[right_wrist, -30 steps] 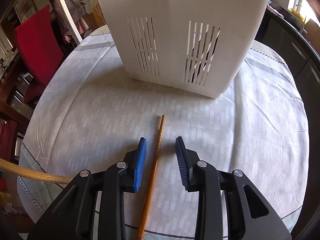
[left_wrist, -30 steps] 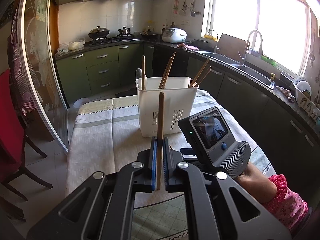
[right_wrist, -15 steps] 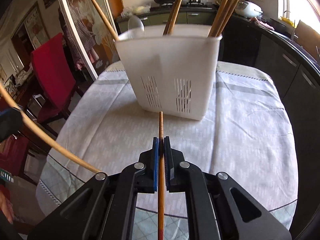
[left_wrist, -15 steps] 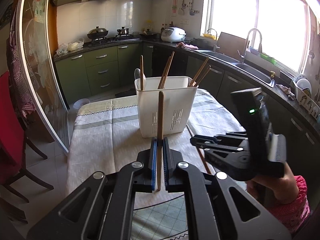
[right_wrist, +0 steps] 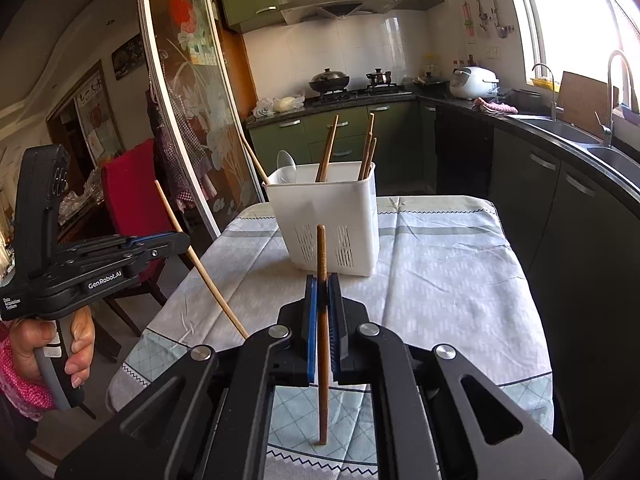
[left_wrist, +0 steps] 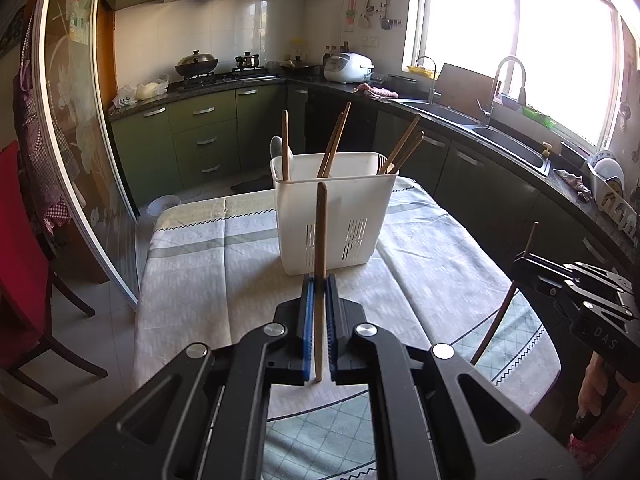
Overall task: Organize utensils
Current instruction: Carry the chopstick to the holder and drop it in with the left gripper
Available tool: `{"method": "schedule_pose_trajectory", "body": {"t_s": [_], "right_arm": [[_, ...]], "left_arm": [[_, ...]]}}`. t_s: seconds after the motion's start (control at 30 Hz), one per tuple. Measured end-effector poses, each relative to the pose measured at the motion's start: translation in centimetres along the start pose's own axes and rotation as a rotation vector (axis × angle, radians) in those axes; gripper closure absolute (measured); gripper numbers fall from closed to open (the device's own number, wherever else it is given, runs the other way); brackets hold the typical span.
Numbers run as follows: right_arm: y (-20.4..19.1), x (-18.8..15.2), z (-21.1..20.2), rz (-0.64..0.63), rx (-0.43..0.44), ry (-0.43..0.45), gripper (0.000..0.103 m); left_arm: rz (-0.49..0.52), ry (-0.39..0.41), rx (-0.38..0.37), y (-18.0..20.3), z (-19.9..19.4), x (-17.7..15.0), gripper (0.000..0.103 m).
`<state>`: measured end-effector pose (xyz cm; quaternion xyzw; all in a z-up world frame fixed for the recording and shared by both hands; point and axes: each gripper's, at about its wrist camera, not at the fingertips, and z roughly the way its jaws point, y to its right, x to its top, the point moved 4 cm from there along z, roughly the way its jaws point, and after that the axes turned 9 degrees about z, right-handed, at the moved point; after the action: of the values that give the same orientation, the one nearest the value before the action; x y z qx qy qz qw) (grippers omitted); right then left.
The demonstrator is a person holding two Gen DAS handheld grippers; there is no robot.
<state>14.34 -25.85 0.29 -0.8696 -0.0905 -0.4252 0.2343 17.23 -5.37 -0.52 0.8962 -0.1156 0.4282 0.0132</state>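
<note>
At table's left: left gripper [left_wrist: 319,300] clenched on pale chopstick [left_wrist: 320,248], raised above tablecloth [left_wrist: 200,264] | centre: white utensil holder [left_wrist: 336,216] standing upright, chopsticks and a spoon inside | right: right gripper [right_wrist: 323,300] clamped on dark chopstick [right_wrist: 322,320], lifted off the cloth.

Left gripper [left_wrist: 319,300] clamped on pale chopstick [left_wrist: 320,240] — upright. White utensil holder [left_wrist: 334,216] behind on clothed table [left_wrist: 208,272], several chopsticks inside. Right gripper [left_wrist: 520,264] at right edge — pinching dark chopstick [left_wrist: 502,312].

One white holder [left_wrist: 336,216]; one spoon [left_wrist: 276,148]; two grippers; seven chopsticks.
</note>
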Motion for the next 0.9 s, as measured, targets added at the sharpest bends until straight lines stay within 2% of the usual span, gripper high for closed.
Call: {"method": "schedule_pose_trajectory", "body": {"t_s": [0.53,0.7,0.9], "right_arm": [[0.1,-0.5,0.0,-0.003,0.011,0.008,0.097],[0.3,-0.6,0.0,0.0,0.02,0.01,0.097],[0.4,-0.7,0.0,0.004,0.034,0.011,0.097]], "left_arm": [[0.01,0.016,-0.018,0.0,-1.0,1.8,0.097],[0.019,0.06,-0.022,-0.1,-2.7,5.1,0.097],[0.049,0.169,0.016,-0.1,-5.3,11.5,0.097]]}}
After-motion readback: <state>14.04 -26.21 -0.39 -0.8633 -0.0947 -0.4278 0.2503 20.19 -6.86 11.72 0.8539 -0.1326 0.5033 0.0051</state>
